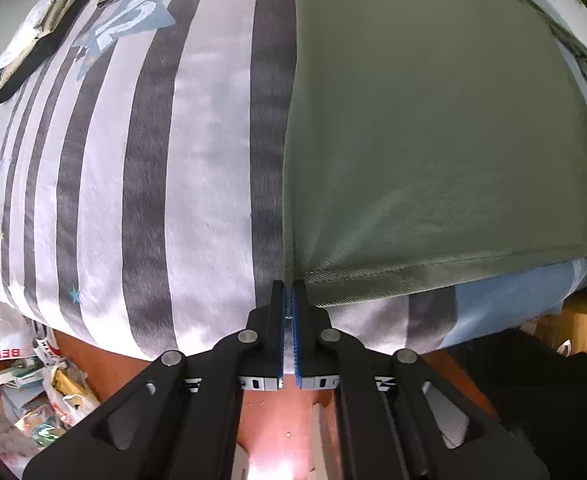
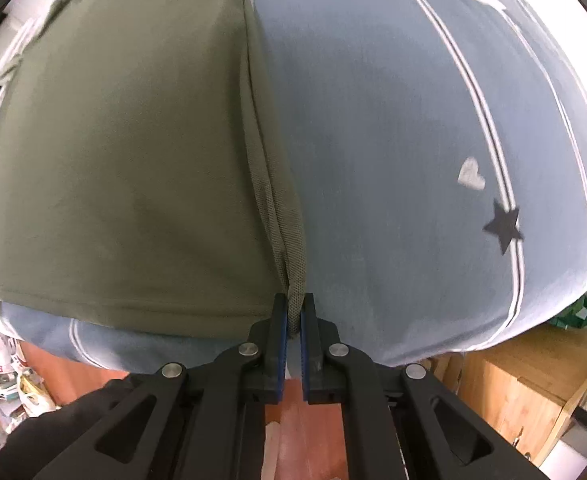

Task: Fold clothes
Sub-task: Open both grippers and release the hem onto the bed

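— Bedding (image 1: 153,160) striped grey and white on one side, plain blue (image 2: 373,140) on the other, covers the surface. An olive shirt (image 1: 433,120) lies flat across it.

— And the grippers?

— Left gripper (image 1: 288,292) is pinched closed on the shirt's near left hem corner; right gripper (image 2: 294,308) is clamped on the near right corner. Folded clothes (image 1: 41,32) sit far left; bare bedding flanks the shirt.

I see matt olive shirt (image 1: 433,128) cloth, its hem a fine mesh knit, on a soft brushed striped bedsheet (image 1: 141,184). My left claw (image 1: 288,292) and right claw (image 2: 294,308) are matt black plastic with ribbed blue pads (image 1: 296,336) and dull metal rivets (image 1: 248,335).
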`<state>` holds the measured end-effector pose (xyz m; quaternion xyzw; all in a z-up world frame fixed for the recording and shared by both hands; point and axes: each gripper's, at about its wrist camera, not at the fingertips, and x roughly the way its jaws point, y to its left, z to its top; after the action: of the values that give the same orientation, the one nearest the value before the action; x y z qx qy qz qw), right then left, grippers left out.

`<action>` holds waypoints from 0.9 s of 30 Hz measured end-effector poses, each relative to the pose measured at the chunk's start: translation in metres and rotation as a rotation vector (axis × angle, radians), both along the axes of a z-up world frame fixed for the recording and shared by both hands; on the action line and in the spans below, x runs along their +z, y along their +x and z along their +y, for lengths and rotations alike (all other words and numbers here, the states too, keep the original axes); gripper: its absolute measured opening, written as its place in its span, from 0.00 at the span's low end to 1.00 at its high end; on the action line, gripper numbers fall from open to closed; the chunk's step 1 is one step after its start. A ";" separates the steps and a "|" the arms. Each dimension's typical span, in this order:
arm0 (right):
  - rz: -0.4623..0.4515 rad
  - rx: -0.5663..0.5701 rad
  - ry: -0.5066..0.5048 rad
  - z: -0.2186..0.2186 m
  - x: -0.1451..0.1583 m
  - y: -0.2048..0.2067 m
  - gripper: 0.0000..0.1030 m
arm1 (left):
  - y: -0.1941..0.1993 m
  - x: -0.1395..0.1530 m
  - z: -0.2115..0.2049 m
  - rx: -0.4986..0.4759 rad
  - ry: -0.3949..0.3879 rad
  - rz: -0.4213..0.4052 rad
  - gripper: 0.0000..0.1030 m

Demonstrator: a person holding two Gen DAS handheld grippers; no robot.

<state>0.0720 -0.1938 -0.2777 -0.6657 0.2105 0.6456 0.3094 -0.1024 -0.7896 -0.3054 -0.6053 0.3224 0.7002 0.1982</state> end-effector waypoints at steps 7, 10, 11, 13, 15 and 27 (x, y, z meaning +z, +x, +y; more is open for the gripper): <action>-0.038 -0.027 0.067 0.007 0.027 -0.026 0.36 | -0.043 0.012 0.019 0.080 -0.001 0.082 0.14; -0.029 -0.039 0.149 0.028 0.050 -0.042 0.36 | -0.062 0.018 0.027 0.118 0.000 0.121 0.15; -0.023 -0.040 0.162 0.036 0.053 -0.049 0.37 | -0.069 0.020 0.030 0.130 0.001 0.134 0.15; -0.007 -0.034 0.186 0.055 0.058 -0.070 0.37 | -0.082 0.024 0.036 0.155 0.002 0.160 0.15; 0.015 -0.023 0.212 0.076 0.059 -0.098 0.37 | -0.095 0.028 0.041 0.180 0.003 0.186 0.15; 0.128 0.057 0.337 0.188 0.055 -0.226 0.47 | -0.254 0.013 0.159 0.188 0.148 0.392 0.36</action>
<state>-0.1541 -0.0059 -0.2225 -0.5677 0.0996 0.7212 0.3844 -0.3568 -0.6306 -0.2928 -0.4688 0.2445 0.8417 0.1095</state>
